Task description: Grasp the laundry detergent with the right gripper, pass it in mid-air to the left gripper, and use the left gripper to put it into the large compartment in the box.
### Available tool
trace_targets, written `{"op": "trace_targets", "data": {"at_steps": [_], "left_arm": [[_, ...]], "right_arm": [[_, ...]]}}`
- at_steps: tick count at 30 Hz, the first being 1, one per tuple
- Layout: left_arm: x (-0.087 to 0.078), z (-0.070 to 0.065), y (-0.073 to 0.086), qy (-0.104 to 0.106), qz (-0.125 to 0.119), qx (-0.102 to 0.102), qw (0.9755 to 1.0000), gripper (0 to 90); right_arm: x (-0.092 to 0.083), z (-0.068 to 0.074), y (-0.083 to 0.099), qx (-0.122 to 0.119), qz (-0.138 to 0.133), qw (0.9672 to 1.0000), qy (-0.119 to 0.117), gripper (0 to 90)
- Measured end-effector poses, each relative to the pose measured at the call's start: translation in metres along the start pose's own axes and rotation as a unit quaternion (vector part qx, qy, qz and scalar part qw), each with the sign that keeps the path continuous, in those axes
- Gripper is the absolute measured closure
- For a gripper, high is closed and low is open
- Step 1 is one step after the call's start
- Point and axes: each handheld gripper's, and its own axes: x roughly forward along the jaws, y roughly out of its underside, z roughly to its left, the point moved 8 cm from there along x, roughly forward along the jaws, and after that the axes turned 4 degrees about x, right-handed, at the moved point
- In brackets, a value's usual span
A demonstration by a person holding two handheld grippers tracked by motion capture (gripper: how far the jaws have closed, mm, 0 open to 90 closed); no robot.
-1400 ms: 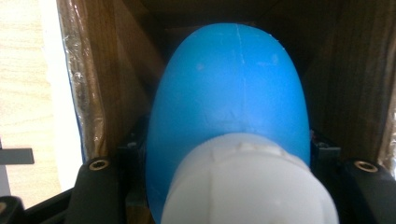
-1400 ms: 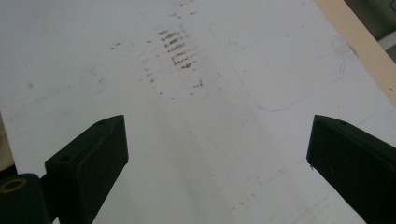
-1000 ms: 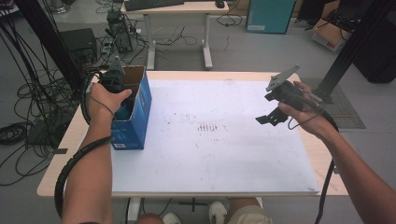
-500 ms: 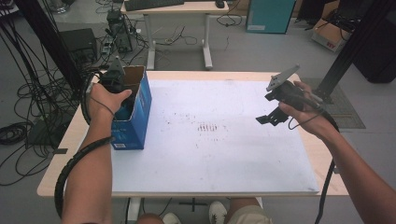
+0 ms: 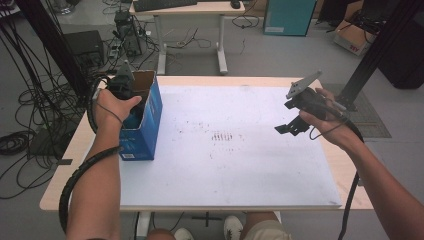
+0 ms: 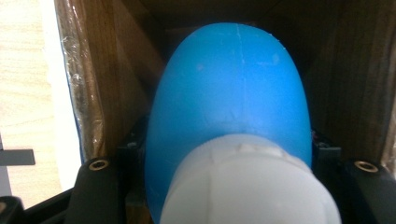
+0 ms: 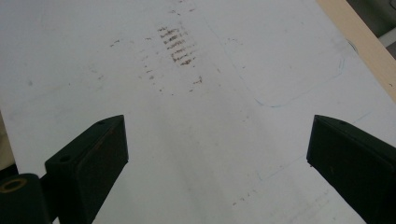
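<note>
box: blue carton (image 5: 145,125), open top, brown card inside, standing at left edge of white sheet; small pale label low on near face, print too small to read
bottle: blue body with white cap (image 6: 233,116), down inside box, cap toward camera in left gripper view; no readable writing
left gripper: (image 5: 125,92) dipped into box mouth, jaws clamped on bottle, one black jaw each side of blue body
right gripper: (image 7: 217,154) held above right side of sheet, jaws spread wide, nothing between; grey three-cornered plate on top in high view
surface: white sheet (image 5: 240,165) over pale wooden table (image 5: 70,150); brown smudge rows (image 5: 222,136) near middle; faint blue pen outlines (image 7: 299,88) in right gripper view, no legible text
room: grey floor; second light table (image 5: 190,7) behind with keyboard and mouse; teal cabinet (image 5: 290,17) with white label, unreadable; cardboard box (image 5: 352,37) far right with red print, unreadable; black frame posts both sides
clutter: cable tangle (image 5: 30,115) on floor left of table
obstruction: box walls close around bottle; left hand (image 5: 112,107) covers part of box rim
</note>
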Motion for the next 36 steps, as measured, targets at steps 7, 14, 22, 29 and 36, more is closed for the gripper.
{"op": "trace_targets", "data": {"at_steps": [7,14,22,29,36], "left_arm": [[0.0,0.0,0.0,0.0,0.001,0.001,1.0,36.5],[0.0,0.0,0.0,0.001,0.0,0.001,1.0,36.5],[0.003,0.0,0.001,0.002,0.002,0.005,1.0,35.9],[0.001,-0.001,0.001,0.003,0.0,0.005,1.0,36.0],[-0.012,-0.002,0.001,0.003,-0.014,0.005,0.9999,33.3]], "right_arm": [[0.001,0.0,0.001,0.001,0.002,1.0,0.0,5.2],[0.002,0.001,0.001,0.003,0.001,1.0,-0.001,5.2],[0.002,0.0,0.001,0.002,0.002,1.0,-0.001,5.2],[0.002,0.001,0.0,0.0,-0.002,1.0,-0.002,5.2],[0.0,0.001,-0.002,-0.001,-0.003,1.0,-0.001,5.2]]}}
